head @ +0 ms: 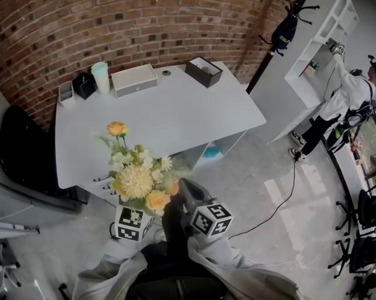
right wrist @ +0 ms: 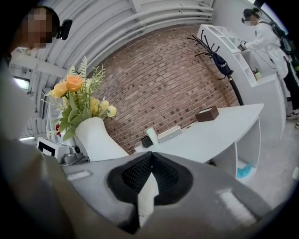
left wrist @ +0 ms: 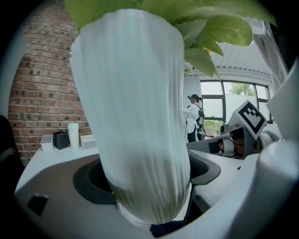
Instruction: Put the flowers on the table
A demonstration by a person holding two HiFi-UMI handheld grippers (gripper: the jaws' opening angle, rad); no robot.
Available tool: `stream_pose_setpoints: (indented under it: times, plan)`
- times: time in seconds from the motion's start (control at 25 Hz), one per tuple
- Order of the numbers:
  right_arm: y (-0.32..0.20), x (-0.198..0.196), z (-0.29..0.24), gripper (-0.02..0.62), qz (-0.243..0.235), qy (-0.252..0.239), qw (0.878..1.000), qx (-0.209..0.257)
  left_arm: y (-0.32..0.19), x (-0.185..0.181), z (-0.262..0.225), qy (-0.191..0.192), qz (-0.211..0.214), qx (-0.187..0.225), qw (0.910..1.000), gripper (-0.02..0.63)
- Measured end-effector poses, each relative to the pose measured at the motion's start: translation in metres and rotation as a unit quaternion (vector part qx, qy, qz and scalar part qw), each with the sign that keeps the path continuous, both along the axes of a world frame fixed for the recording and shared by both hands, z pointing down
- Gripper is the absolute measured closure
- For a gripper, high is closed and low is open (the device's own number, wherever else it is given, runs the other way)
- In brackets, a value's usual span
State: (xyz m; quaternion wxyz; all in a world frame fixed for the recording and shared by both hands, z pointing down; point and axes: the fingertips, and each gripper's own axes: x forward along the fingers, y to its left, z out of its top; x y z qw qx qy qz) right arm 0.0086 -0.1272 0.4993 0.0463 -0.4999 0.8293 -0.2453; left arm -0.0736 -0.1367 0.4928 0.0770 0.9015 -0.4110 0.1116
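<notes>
A bouquet of yellow, orange and white flowers (head: 137, 175) stands in a white ribbed vase (left wrist: 135, 116). My left gripper (left wrist: 147, 176) is shut on the vase, with the pads on its lower body. In the head view the left gripper (head: 134, 213) is mostly hidden under the blooms, just short of the white table's (head: 177, 108) near edge. My right gripper (head: 186, 186) hangs beside the bouquet on its right, apart from it. In the right gripper view its jaws (right wrist: 150, 161) are shut with nothing between them, and the vase (right wrist: 96, 137) and flowers (right wrist: 77, 95) show at the left.
At the table's far side stand a white box (head: 134, 80), a brown box (head: 204, 71), a pale cup (head: 101, 76) and a black holder (head: 84, 84). A black chair (head: 23, 151) is at the left. A coat stand (head: 283, 32) and a person (head: 346, 97) at white shelves are at the right.
</notes>
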Motion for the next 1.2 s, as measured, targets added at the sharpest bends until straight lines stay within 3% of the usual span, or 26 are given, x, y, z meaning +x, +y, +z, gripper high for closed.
stream_pose_setpoints:
  times: [0.52,0.84,1.2]
  plan:
    - [-0.085,0.016,-0.012,0.595,0.008,0.004,1.000,0.000,-0.084,0.011,-0.006,-0.006,-0.008,-0.006,0.9999,0.153]
    - [-0.164,0.039,-0.019,0.595,0.028,0.017,0.999,0.001,-0.159,0.025,-0.011,-0.004,-0.016,-0.005,0.9999,0.153]
    - [-0.249,0.052,-0.015,0.595,0.010,0.019,1.000,-0.002,-0.244,0.044,0.003,-0.011,-0.019,-0.004,0.9998,0.153]
